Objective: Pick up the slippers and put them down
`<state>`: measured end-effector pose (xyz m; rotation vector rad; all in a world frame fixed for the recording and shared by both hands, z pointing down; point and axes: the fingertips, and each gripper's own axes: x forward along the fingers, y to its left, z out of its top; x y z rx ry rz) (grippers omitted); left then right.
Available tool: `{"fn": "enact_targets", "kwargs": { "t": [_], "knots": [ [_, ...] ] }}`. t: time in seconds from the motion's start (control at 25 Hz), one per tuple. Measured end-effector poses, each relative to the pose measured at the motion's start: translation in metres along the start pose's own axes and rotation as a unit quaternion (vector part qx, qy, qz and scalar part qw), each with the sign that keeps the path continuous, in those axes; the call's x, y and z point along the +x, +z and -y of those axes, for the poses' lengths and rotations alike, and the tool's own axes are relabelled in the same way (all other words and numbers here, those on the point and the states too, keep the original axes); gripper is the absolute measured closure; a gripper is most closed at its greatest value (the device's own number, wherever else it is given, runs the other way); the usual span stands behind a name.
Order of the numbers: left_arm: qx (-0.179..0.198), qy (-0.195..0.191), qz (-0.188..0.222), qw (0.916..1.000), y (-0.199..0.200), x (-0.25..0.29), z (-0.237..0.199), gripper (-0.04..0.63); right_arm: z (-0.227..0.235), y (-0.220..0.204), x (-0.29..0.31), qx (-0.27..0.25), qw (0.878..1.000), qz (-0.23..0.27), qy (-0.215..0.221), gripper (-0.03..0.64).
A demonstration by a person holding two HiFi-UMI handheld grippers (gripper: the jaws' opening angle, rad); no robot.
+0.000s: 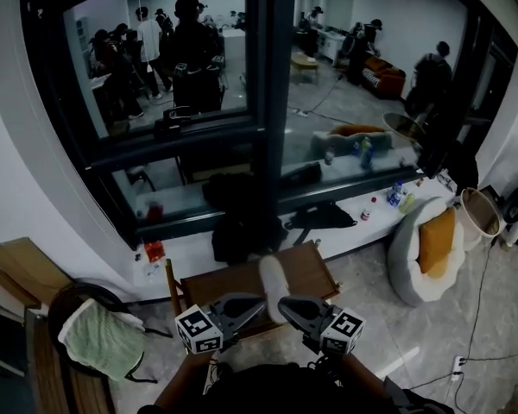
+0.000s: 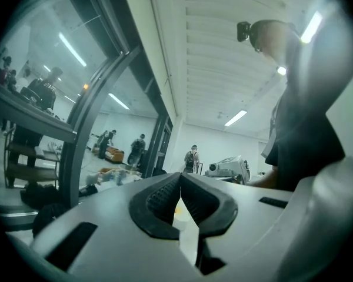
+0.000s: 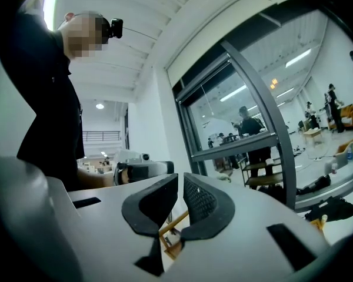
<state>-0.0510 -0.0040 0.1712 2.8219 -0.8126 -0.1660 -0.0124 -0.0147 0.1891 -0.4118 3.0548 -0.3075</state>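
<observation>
Slipper [image 1: 274,281]: white, fluffy-looking and elongated. It lies on the small wooden desk [image 1: 315,270], long axis running away from the camera. I can only make out one. Its near end is cut off behind the jaw tips in the head view, so I can't tell whether it touches them. It shows in neither gripper view.

Left gripper [image 1: 257,302] [image 2: 180,175]: jaws pressed together, tips meeting, nothing between. It's held level and points at the other gripper.

Right gripper [image 1: 285,304] [image 3: 180,178]: jaws all but together with a hairline slit, nothing pinched. A bit of wooden frame shows below through the gap.

The two tips sit near each other, just over the near end of the slipper, with the marker cubes outboard.

Around it:
- window sill [image 1: 363,198] behind the desk, carrying a dark bag [image 1: 319,214] and small bottles, too small to read
- green cloth [image 1: 104,339] on a chair at the left
- white lounger [image 1: 406,257] with an orange cushion [image 1: 438,240] at the right

The window glass is mostly reflections of people. The head view is dark and the wearer's body blocks its bottom edge.
</observation>
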Motion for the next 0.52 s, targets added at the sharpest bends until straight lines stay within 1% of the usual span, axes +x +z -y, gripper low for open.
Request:
{"fn": "enact_targets", "kwargs": {
  "t": [0.12, 0.2, 0.32, 0.52],
  "knots": [
    [0.006, -0.004, -0.009, 0.9999, 0.0, 0.004, 0.003, 0.584, 0.003, -0.005, -0.005, 0.001, 1.0, -0.014, -0.005, 0.577],
    [0.006, -0.008, -0.012, 0.9999, -0.002, 0.006, 0.006, 0.584, 0.005, -0.003, -0.006, 0.001, 1.0, -0.013, -0.006, 0.577],
    [0.0, -0.013, -0.017, 0.9998, -0.006, 0.009, 0.01, 0.584, 0.006, -0.002, -0.007, 0.015, 1.0, -0.012, -0.006, 0.577],
    [-0.003, -0.008, -0.023, 0.9997, -0.009, 0.015, 0.008, 0.584, 0.007, -0.002, -0.01, 0.018, 1.0, -0.02, -0.008, 0.577]
  ]
}}
